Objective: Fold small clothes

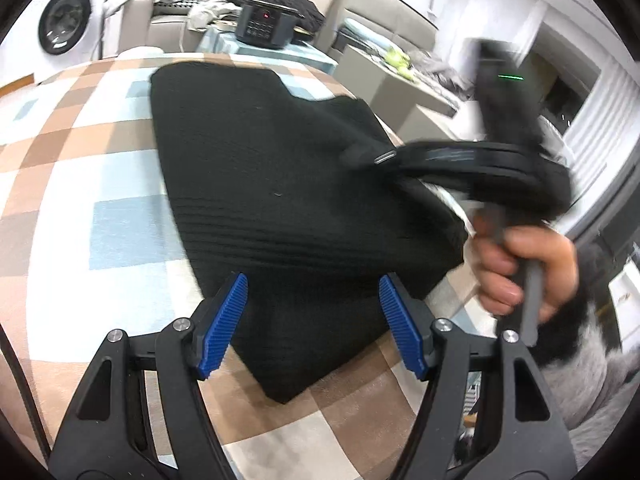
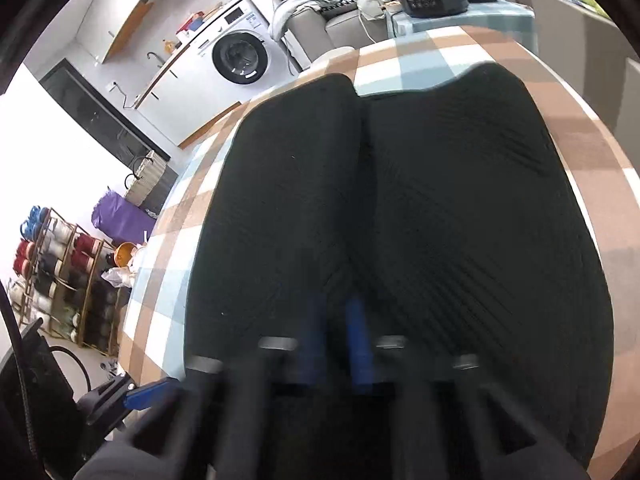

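A checked cloth [image 1: 80, 184] covers the bench. A black knit garment [image 1: 256, 184] lies flat on it, in the middle. The left gripper [image 1: 314, 320] hangs over the garment's near edge, jaws wide, holding nothing. The right gripper [image 2: 338, 336] has its blurry jaws squeezed together on the garment.
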Tool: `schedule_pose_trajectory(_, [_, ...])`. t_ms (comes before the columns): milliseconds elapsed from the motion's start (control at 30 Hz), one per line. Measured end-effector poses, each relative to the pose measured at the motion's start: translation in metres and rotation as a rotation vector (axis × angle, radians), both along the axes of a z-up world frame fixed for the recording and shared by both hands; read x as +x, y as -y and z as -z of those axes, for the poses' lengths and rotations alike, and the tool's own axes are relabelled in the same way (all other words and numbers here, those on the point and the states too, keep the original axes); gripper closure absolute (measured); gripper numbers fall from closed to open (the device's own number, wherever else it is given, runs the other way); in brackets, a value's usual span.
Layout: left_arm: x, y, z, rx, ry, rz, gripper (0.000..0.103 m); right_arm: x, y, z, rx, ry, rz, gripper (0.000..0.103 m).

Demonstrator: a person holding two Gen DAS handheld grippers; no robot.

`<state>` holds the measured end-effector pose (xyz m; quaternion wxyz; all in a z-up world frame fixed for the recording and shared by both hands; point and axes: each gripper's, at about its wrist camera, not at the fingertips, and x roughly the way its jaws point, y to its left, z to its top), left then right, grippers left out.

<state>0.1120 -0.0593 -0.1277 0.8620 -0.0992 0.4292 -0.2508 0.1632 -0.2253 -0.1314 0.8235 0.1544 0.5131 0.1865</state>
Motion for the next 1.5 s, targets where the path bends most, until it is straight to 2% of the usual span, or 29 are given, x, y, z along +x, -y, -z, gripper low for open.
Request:
schedule_pose_trajectory(67, [0.002,-0.007,-0.004,-0.022,0.003,-0.01,0.037,-0.017,0.002,-0.035,0.011,0.153,0.008,0.098])
schedule_pose_trajectory(133, [0.006,-0.01,-0.007,-0.035,0.011,-0.013,0.037,-0.031,0.008,-0.057,-0.036,0.208,0.04,0.098])
schedule_pose_trajectory(200, [0.014,-0.01,-0.006,-0.035,0.01,-0.013,0.037,-0.038,0.018,-0.054,-0.083,0.17,0.086,0.098])
schedule_pose_trajectory(267, [0.019,-0.011,-0.003,-0.029,-0.006,-0.022,0.037,-0.035,0.025,-0.028,-0.157,0.092,0.115,0.098])
schedule_pose_trajectory(367, [0.022,-0.011,0.002,-0.016,-0.027,-0.035,0.037,-0.027,0.035,-0.003,-0.114,-0.011,0.138,0.094])
schedule_pose_trajectory(433, [0.021,-0.012,0.006,-0.027,-0.042,-0.038,0.037,-0.023,0.038,-0.001,-0.069,-0.015,0.147,0.088])
schedule_pose_trajectory(467, [0.02,-0.012,0.008,-0.029,-0.049,-0.041,0.037,-0.022,0.04,-0.002,-0.043,-0.008,0.142,0.078])
schedule_pose_trajectory(533, [0.018,-0.01,0.013,-0.024,-0.064,-0.048,0.037,-0.014,0.045,-0.003,0.005,0.006,0.143,0.065])
schedule_pose_trajectory(633, [0.016,-0.009,0.015,-0.027,-0.066,-0.055,0.037,-0.015,0.047,-0.003,0.046,-0.024,0.134,0.065])
schedule_pose_trajectory(767, [0.02,-0.005,0.013,-0.043,-0.063,-0.045,0.037,-0.052,0.065,-0.014,0.082,-0.003,0.1,0.064])
schedule_pose_trajectory(900, [0.026,0.013,0.008,-0.04,-0.044,0.005,0.037,-0.087,0.072,-0.004,0.067,-0.081,0.088,0.065])
schedule_pose_trajectory(1033, [0.026,0.032,0.003,-0.038,-0.035,0.058,0.037,-0.117,0.089,-0.02,0.111,0.001,0.178,0.064])
schedule_pose_trajectory(1100, [0.025,0.04,0.002,-0.022,-0.032,0.071,0.037,-0.122,0.101,-0.027,0.076,0.046,0.255,0.064])
schedule_pose_trajectory(1167, [0.024,0.045,0.002,-0.004,-0.029,0.076,0.037,-0.117,0.111,-0.025,0.033,0.051,0.307,0.065])
schedule_pose_trajectory(1233, [0.024,0.048,0.002,-0.001,-0.031,0.074,0.037,-0.105,0.111,-0.017,0.025,0.036,0.309,0.066])
schedule_pose_trajectory(1333, [0.023,0.049,0.002,0.004,-0.033,0.061,0.037,-0.091,0.106,-0.01,-0.002,0.014,0.272,0.086])
schedule_pose_trajectory(1400, [0.024,0.049,0.001,0.0,-0.036,0.058,0.037,-0.089,0.106,-0.016,-0.046,0.033,0.236,0.089])
schedule_pose_trajectory(1433, [0.025,0.049,0.002,0.001,-0.036,0.058,0.037,-0.087,0.104,-0.021,-0.052,0.057,0.225,0.096])
schedule_pose_trajectory(1500, [0.027,0.051,0.001,0.004,-0.036,0.063,0.037,-0.083,0.101,-0.03,-0.04,0.104,0.213,0.098])
